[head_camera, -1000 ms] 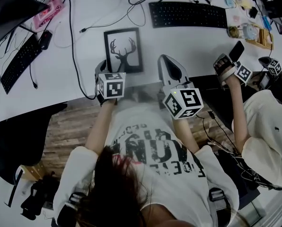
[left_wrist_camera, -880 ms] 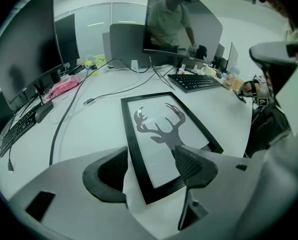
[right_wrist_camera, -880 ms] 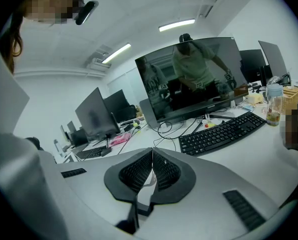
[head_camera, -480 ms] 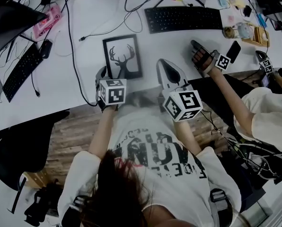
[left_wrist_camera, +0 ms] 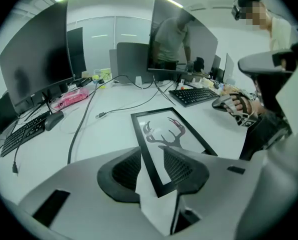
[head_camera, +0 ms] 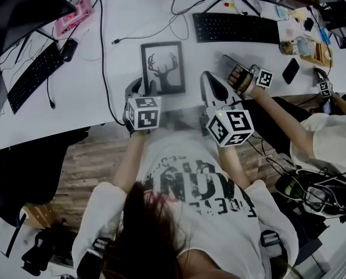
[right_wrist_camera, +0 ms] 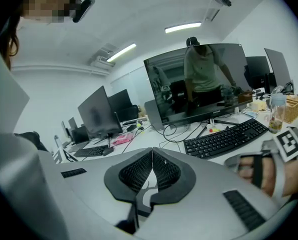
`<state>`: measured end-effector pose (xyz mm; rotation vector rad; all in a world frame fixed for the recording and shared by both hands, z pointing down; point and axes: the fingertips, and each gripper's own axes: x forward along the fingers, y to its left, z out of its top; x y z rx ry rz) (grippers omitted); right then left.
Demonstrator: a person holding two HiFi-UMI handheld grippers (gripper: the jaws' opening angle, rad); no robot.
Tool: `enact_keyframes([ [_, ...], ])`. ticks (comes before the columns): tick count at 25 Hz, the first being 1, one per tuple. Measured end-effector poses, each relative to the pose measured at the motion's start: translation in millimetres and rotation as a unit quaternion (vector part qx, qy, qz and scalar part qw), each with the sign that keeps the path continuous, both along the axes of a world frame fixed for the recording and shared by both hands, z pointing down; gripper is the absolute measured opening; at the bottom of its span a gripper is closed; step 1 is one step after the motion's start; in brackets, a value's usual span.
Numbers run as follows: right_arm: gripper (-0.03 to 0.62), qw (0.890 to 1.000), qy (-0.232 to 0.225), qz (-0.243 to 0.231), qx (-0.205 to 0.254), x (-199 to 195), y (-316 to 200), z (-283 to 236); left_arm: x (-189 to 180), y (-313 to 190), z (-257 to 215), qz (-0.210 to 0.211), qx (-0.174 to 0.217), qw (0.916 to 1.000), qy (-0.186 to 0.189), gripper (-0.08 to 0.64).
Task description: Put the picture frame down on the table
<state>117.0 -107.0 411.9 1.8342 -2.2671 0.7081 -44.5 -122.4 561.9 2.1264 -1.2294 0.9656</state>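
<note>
The left gripper (left_wrist_camera: 151, 156) hangs over the near end of the black-framed picture with a stag's-head silhouette (left_wrist_camera: 171, 139). Its jaws stand apart and have just been closing. The frame's near left corner shows through the gap, but the pads do not press on it. The frame lies flat on the white table (head_camera: 74, 103), below and just ahead of this gripper. Its long edges run away from the jaws and its near short edge sits close to the table's front edge.

Left of this gripper a thin black cable (head_camera: 105, 80) runs along the tabletop, near the frame but apart from it. Beyond that is bare white surface up to a black keyboard (head_camera: 31, 77) set at a slant. Ahead of the frame's far edge the table is bare up to looping cables.

The right gripper (right_wrist_camera: 152, 156) is held just right of the frame, with its jaws pressed together on nothing. To its right lies another person's strapped, gloved hand (head_camera: 240, 77), close by. A second black keyboard (head_camera: 237, 28) lies farther ahead on that side.
</note>
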Motion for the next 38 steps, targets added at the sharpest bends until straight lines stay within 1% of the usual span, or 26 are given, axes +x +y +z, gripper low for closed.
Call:
enact_keyframes([
  [4, 0.002, 1.0, 0.002, -0.006, 0.002, -8.9, 2.7, -2.0, -3.1, 1.2, -10.1, -0.005, 0.017, 0.9998, 0.01, 0.069],
  [7, 0.002, 1.0, 0.004, -0.01, 0.004, -16.2, 4.1, -3.2, -9.5, -0.7, -20.9, -0.012, 0.036, 0.9991, 0.018, 0.015],
  [10, 0.002, 1.0, 0.006, -0.011, 0.009, -19.5, 5.8, -5.8, -9.9, -3.5, -35.6, -0.013, 0.061, 0.9973, 0.039, 0.003],
  [13, 0.002, 1.0, 0.006, -0.014, 0.013, -24.1, 7.3, -8.2, -8.3, -7.1, -58.4, -0.012, 0.094, 0.9931, 0.07, 0.002],
  [18, 0.002, 0.999, 0.005, -0.024, 0.025, -32.3, 6.1, -15.6, -10.7, -14.7, -108.8, -0.016, 0.158, 0.9806, 0.115, 0.002],
  [22, 0.002, 0.999, 0.005, -0.033, 0.039, -37.4, 4.6, -25.5, -16.4, -16.7, -151.7, -0.016, 0.216, 0.9665, 0.138, 0.002],
  [24, 0.002, 0.998, 0.004, -0.036, 0.046, -38.9, 5.2, -31.7, -19.3, -15.5, -170.4, -0.016, 0.239, 0.9595, 0.148, 0.002],
  [27, 0.002, 0.998, 0.001, -0.038, 0.06, -39.5, 5.5, -43.5, -24.4, -14.2, -193.2, -0.016, 0.265, 0.9506, 0.161, 0.002],
  [30, 0.0, 0.997, -0.001, -0.04, 0.072, -39.5, 5.3, -54.6, -29.9, -12.2, -213.0, -0.017, 0.288, 0.9429, 0.166, 0.002],
  [35, 0.0, 0.995, -0.002, -0.038, 0.092, -32.5, 6.2, -74.5, -37.9, -8.4, -235.5, -0.029, 0.313, 0.935, 0.164, 0.002],
  [38, 0.0, 0.994, -0.001, -0.039, 0.103, -30.9, 8.3, -86.0, -40.3, -3.9, -248.5, -0.033, 0.326, 0.9293, 0.17, 0.002],
])
